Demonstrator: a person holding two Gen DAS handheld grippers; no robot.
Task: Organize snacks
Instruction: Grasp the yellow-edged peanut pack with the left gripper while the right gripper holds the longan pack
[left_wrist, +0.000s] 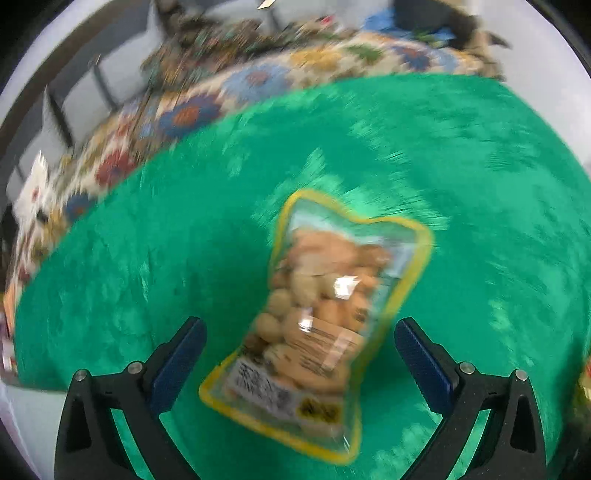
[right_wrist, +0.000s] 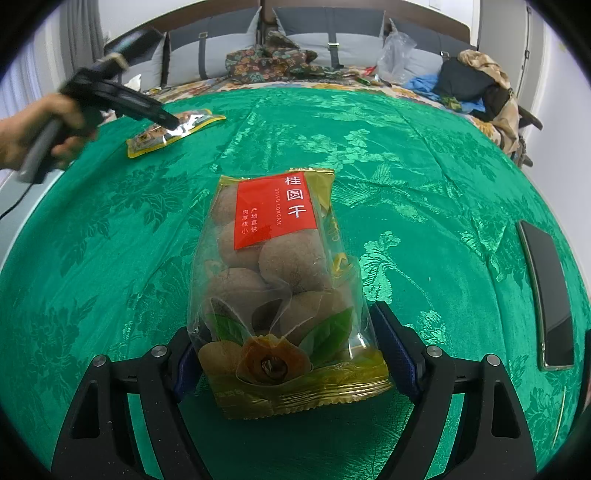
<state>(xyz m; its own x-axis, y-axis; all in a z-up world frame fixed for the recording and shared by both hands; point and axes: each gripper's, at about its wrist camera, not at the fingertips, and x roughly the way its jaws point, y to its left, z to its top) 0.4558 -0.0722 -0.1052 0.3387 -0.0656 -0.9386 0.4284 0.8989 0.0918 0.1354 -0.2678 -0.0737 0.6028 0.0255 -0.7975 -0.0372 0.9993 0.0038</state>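
1. Cloth (right_wrist: 424, 155): green, with a woven flower pattern, covering the whole working surface and carrying every item below.
2. Longan bag (right_wrist: 284, 280): clear packet with a red label and a gold bottom seam, holding round brown dried fruit. It is lying lengthwise at the near centre of the cloth, label end pointing far.
3. Right gripper (right_wrist: 288, 354): its two blue-padded fingers are sitting on either side of the longan bag's near end, pads against the wrapper and closed in on it.
4. Nut bag (left_wrist: 317, 317): clear packet with a yellow border, filled with pale round pieces and printed at the near end. In the right wrist view it is lying at the far left of the cloth (right_wrist: 173, 131), well apart from the longan bag.
5. Left gripper (left_wrist: 299, 347): fingers are standing wide apart, one on each side of the nut bag's near half, touching nothing. The left wrist view is blurring heavily. A hand (right_wrist: 33, 136) is gripping its handle at the left edge.
6. Phone (right_wrist: 550, 299): dark slab lying flat at the right edge of the cloth.
7. Bedding (right_wrist: 269, 59): patterned fabric, grey pillows and loose clothing lying beyond the far edge of the cloth.
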